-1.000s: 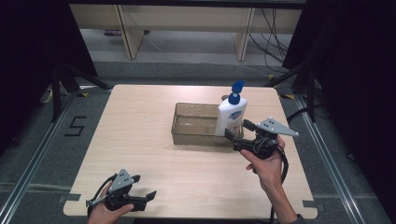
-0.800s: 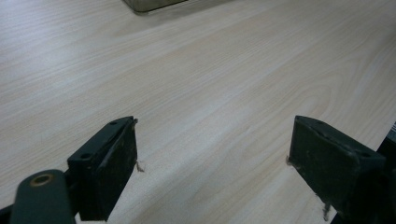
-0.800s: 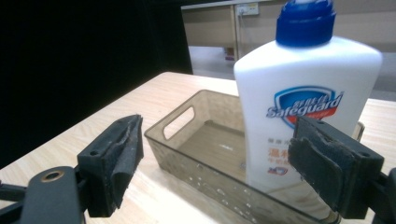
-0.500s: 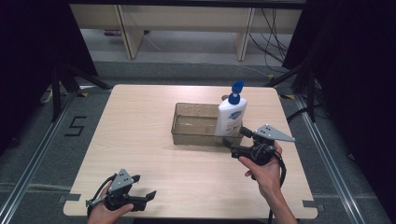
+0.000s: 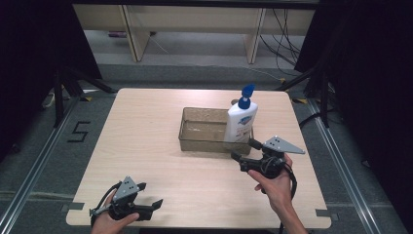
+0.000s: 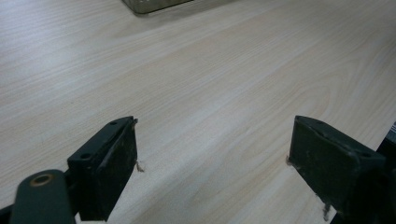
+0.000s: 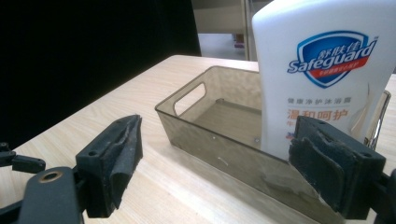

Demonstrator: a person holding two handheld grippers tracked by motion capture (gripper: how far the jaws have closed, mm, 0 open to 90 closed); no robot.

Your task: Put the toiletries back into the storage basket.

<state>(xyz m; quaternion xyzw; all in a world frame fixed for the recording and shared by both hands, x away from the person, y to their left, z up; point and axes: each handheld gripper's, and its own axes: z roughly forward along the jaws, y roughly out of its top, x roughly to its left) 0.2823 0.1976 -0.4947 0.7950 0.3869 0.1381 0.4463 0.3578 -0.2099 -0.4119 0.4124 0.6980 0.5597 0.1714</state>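
A white soap bottle (image 5: pixel 240 122) with a blue pump stands upright in the right end of a clear brown bin (image 5: pixel 185 127) at mid-table. My right gripper (image 5: pixel 245 150) is open, just in front of the bin's near right corner and apart from the bottle. In the right gripper view the bottle (image 7: pixel 322 70) rises behind the bin's near wall (image 7: pixel 210 135), with the open right gripper (image 7: pixel 217 123) empty in front of it. My left gripper (image 5: pixel 150 195) rests open near the table's front left edge. In its own view the left gripper (image 6: pixel 212 140) has bare wood between its jaws.
The wooden table (image 5: pixel 146 141) is bare left of the bin. A corner of the bin (image 6: pixel 154 3) shows far ahead in the left gripper view. Shelving legs and cables stand on the floor beyond the far edge. Dark curtains flank both sides.
My right gripper has drawn back from the bottle toward the table's front. The bottle, the bin and the left gripper stay where they were.
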